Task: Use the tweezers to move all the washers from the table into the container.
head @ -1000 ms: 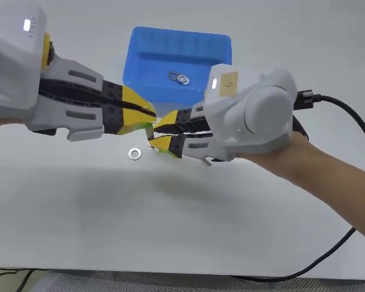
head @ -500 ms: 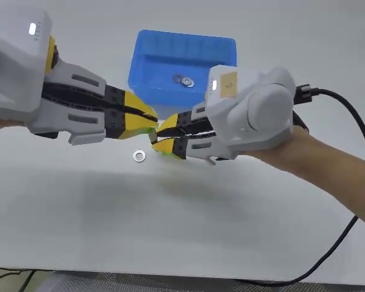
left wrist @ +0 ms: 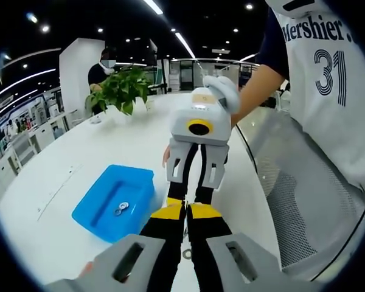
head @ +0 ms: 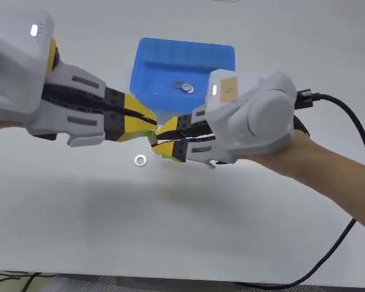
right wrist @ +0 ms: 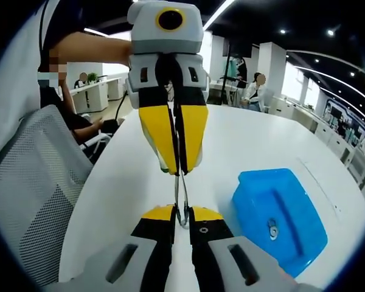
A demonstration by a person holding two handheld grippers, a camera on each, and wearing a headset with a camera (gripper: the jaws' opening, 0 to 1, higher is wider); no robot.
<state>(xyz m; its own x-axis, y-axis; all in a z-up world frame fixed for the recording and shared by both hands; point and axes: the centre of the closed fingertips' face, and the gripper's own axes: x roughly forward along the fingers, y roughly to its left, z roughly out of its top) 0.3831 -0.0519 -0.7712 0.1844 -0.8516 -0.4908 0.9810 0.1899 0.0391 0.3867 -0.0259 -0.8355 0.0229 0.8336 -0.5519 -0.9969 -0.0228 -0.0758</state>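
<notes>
Thin metal tweezers [right wrist: 180, 190] run between my two grippers, which meet tip to tip above the white table. My left gripper [head: 151, 123] comes in from the left and is shut on one end of the tweezers. My right gripper [head: 157, 139] comes in from the right, and in the right gripper view its jaws [right wrist: 181, 214] close on the other end. One washer [head: 140, 160] lies on the table just below and left of the tips. The blue container [head: 147, 61] stands behind them with two washers [head: 185, 88] inside.
A black cable [head: 347, 121] trails from the right gripper across the table's right side. The table's front edge [head: 170, 281] runs along the bottom of the head view. A grey mesh chair [right wrist: 30, 201] stands beside the table.
</notes>
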